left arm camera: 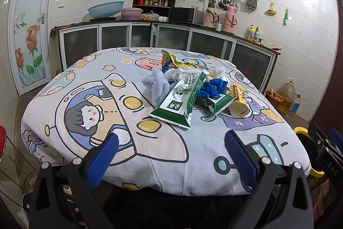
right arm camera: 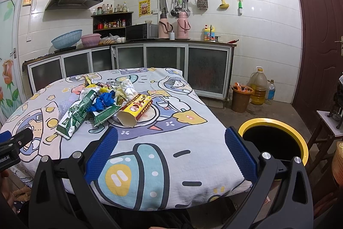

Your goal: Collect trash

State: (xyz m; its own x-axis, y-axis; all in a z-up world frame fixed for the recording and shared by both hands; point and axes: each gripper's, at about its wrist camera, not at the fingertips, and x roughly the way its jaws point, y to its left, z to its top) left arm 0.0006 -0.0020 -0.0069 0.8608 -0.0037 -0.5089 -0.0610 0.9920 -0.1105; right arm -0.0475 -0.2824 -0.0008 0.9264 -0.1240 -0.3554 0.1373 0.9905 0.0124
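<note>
Black plastic frames carry the left gripper [left arm camera: 171, 141] and right gripper [right arm camera: 171, 138], each with 2 blue textured finger pads [left arm camera: 240, 156] and silver screws; white lettering marks the housings.

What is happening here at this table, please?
A person holds two tongs, and both hang open and empty near the table's front edge: the left tongs and the right tongs. A trash pile lies untouched on the cartoon tablecloth. A yellow-rimmed bin waits beside the table.
</note>
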